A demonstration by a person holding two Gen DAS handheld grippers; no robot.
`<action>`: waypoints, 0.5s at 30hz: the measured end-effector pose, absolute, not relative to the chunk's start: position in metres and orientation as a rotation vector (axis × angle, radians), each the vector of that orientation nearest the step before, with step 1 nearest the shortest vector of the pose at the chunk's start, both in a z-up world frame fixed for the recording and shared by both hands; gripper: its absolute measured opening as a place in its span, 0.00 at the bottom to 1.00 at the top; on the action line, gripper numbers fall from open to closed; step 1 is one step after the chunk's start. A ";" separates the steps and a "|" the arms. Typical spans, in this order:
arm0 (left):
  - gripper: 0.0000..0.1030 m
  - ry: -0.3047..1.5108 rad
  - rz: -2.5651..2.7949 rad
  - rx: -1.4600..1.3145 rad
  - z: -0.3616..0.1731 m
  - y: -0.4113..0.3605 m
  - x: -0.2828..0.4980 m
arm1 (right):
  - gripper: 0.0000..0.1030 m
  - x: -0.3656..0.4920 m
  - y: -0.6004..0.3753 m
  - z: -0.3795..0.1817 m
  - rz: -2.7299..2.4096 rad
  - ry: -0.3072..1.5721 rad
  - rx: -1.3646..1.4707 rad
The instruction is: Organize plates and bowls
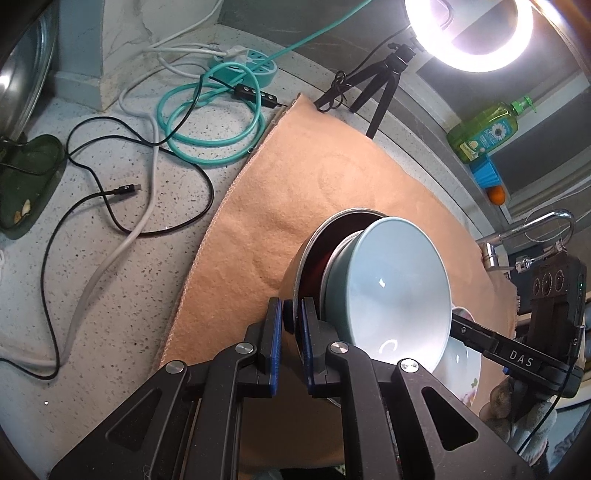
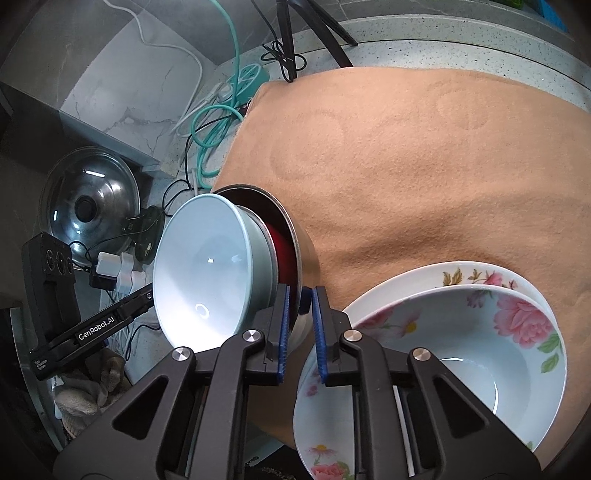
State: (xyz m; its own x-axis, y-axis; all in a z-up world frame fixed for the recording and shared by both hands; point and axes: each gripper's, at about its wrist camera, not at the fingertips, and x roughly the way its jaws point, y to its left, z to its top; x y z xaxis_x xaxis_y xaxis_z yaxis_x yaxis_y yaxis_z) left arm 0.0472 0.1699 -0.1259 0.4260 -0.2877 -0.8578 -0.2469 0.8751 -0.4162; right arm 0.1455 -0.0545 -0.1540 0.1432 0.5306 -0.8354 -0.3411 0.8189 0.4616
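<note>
A steel bowl (image 1: 292, 271) with a red inside (image 2: 284, 240) is tipped on its side over the orange cloth (image 1: 295, 166). A light blue bowl (image 1: 399, 288) is nested in it. My left gripper (image 1: 293, 314) is shut on the steel bowl's near rim. In the right wrist view my right gripper (image 2: 301, 304) is shut on the rim at the opposite side, beside the blue bowl (image 2: 207, 266). To the right lies a flowered bowl (image 2: 480, 350) on a flowered plate (image 2: 424, 277), also on the cloth (image 2: 424, 166). Each gripper's body shows in the other's view, its tips hidden behind the blue bowl.
Cables and a teal power strip (image 1: 243, 68) lie on the speckled counter (image 1: 110, 295) left of the cloth. A ring light (image 1: 469, 33) on a tripod (image 1: 384, 88), a green soap bottle (image 1: 484, 133) and a faucet (image 1: 535, 225) stand behind. A pot lid (image 2: 90, 206) leans at the left.
</note>
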 end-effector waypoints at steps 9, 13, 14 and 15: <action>0.08 1.147 -0.025 -0.531 -0.125 0.170 0.048 | 0.13 0.145 -0.054 -0.152 0.632 1.279 0.167; 0.08 1.144 -0.024 -0.525 -0.124 0.169 0.047 | 0.13 0.143 -0.054 -0.150 0.632 1.276 0.164; 0.08 1.143 -0.024 -0.525 -0.123 0.169 0.047 | 0.13 0.143 -0.054 -0.149 0.633 1.275 0.162; 0.08 1.140 -0.026 -0.524 -0.121 0.168 0.047 | 0.13 0.143 -0.054 -0.148 0.634 1.273 0.161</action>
